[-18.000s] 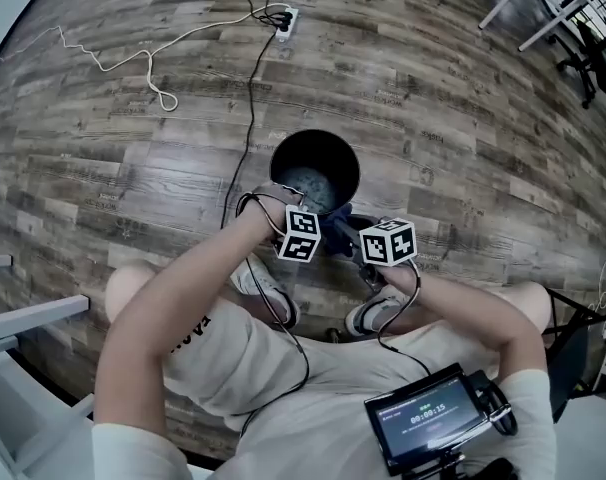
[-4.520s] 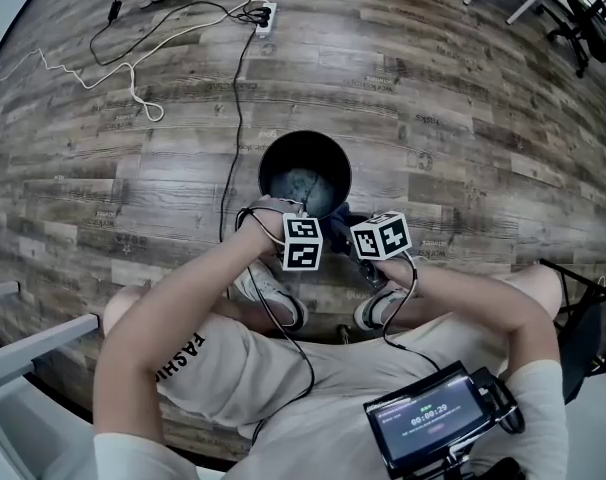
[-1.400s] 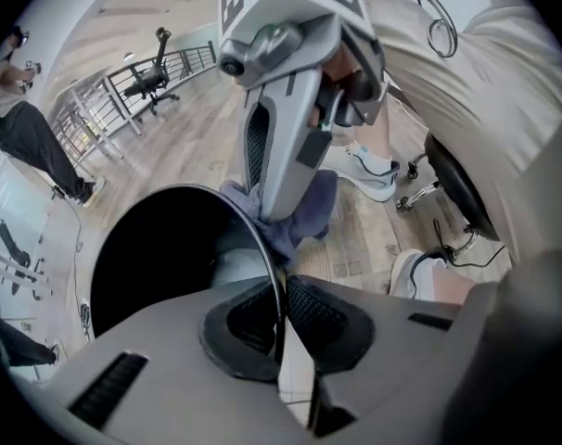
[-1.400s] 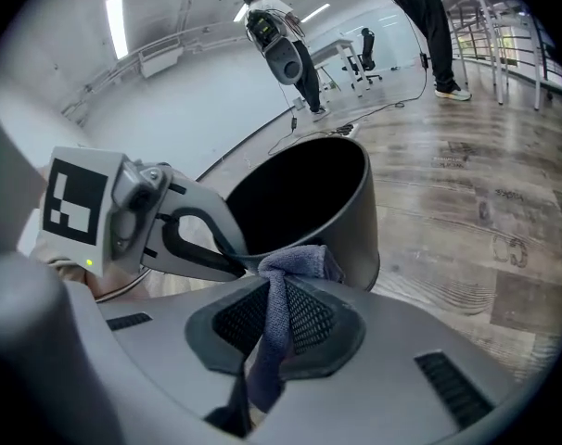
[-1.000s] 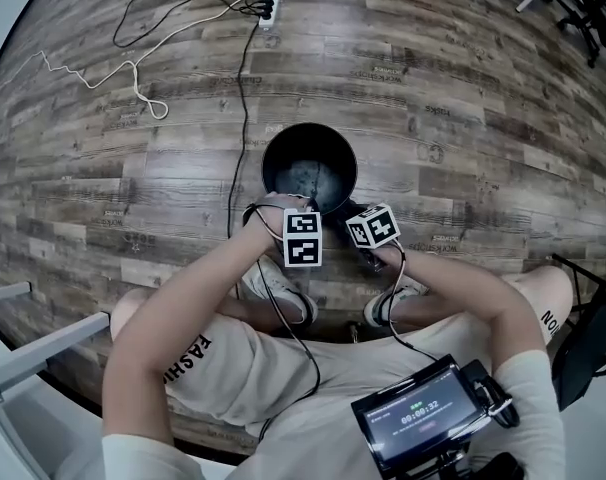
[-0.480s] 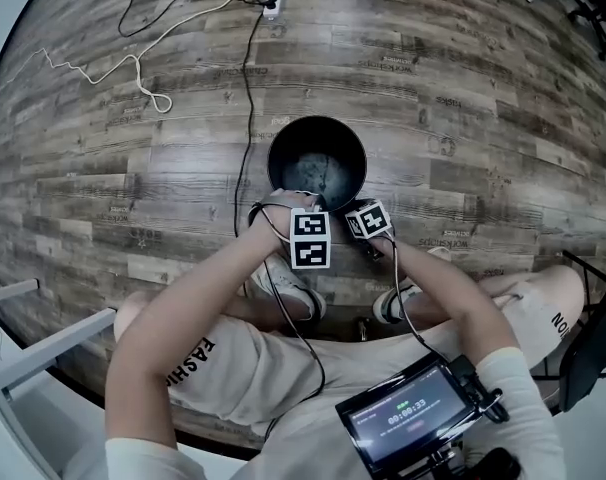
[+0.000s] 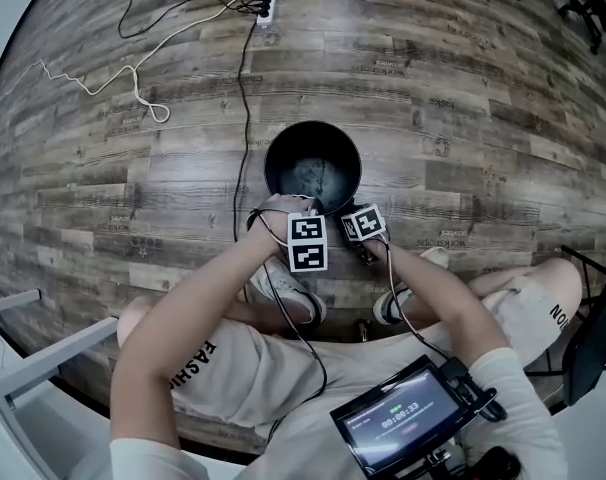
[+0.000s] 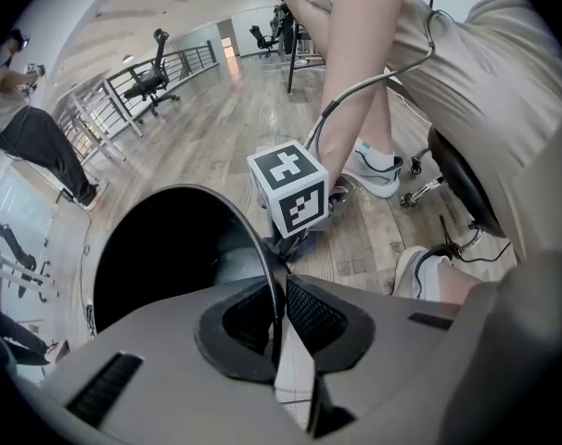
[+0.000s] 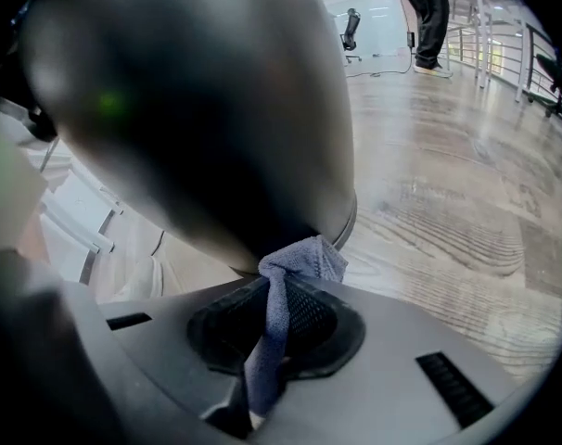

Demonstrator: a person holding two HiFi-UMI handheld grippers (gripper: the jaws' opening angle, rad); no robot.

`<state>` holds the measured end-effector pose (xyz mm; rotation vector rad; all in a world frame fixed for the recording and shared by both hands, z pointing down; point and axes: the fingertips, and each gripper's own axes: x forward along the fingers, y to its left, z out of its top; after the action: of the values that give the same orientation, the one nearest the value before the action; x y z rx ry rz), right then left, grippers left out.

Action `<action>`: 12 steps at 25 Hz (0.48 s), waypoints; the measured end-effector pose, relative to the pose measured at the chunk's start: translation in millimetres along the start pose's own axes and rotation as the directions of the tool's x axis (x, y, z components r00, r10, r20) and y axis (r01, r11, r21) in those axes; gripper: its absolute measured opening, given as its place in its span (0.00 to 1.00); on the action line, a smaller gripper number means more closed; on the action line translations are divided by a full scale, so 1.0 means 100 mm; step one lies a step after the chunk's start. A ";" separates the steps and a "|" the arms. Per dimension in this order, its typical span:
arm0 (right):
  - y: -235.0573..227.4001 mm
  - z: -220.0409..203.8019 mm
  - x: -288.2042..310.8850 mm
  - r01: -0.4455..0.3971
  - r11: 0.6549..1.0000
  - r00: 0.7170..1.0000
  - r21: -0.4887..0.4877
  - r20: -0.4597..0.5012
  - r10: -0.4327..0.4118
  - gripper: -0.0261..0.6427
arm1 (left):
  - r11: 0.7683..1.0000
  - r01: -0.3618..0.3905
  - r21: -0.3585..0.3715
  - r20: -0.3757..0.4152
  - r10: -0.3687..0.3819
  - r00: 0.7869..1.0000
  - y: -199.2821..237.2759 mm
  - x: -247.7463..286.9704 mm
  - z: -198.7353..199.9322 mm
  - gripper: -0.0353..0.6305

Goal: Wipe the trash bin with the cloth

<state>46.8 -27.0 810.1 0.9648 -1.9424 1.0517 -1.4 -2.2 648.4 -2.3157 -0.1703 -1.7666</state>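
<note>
1. Closest to me in the head view, a small screen point(image 7: 408, 426) sits at the person's chest. Past it, two white shoes point(image 7: 286, 292) are planted on the wood floor point(image 7: 483, 98).
2. My left gripper point(image 8: 279, 297) is clamped on the bin point(image 8: 165, 248). Its pads are drawn almost together with the thin black rim between them, one pad inside the wall and one outside.
3. My right gripper point(image 9: 274, 327) pinches the cloth point(image 9: 300, 260). It is a blue-grey strip running down between the pads, and its bunched top presses against the bin's outer wall.
4. From above, the two grippers sit side by side at the bin's near edge. The left is on the rim and the right is just beside it on the outside.
5. The bin stands upright on the floor just ahead of the shoes. Its mouth is open to me, and the inside is dark with a pale grey patch at the bottom.
6. Beyond it, a black cable point(image 7: 245, 98) runs past the bin's left side up to a power strip point(image 7: 266, 6). A white cord point(image 7: 133, 73) loops across the boards further left.
7. Farthest off, the left gripper view shows an office chair point(image 8: 151, 82) near a railing point(image 8: 95, 109). A person point(image 8: 26, 133) stands at the left edge.
</note>
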 end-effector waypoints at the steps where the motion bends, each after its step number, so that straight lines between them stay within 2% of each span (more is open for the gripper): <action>1: 0.03 0.01 -0.06 -0.003 1.000 1.000 -0.005 -0.001 0.003 0.09 | 1.000 0.002 0.002 -0.001 -0.002 1.000 -0.02 0.00 0.00 0.10; 3: 0.11 0.03 -0.19 -0.015 1.000 1.000 -0.023 -0.006 0.015 0.09 | 1.000 0.024 0.015 0.000 -0.024 1.000 -0.07 0.00 -0.01 0.13; 6: 0.24 0.04 -0.44 -0.039 0.998 0.999 -0.054 -0.020 0.038 0.09 | 0.996 0.074 0.051 0.009 -0.074 0.997 -0.16 -0.02 -0.02 0.27; 9: 0.33 0.04 -0.75 -0.061 0.997 0.998 -0.041 -0.024 0.060 0.09 | 0.992 0.077 0.097 -0.009 -0.077 0.997 -0.13 -0.07 -0.10 0.32; 12: 0.43 0.07 -1.06 -0.084 0.996 0.996 -0.008 -0.017 0.084 0.09 | 0.991 0.069 0.111 -0.020 -0.067 0.998 -0.04 -0.15 -0.20 0.32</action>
<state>57.8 12.6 703.1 0.8737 -1.9870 1.0940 -24.8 -2.8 639.5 -2.2411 -0.3397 -1.7597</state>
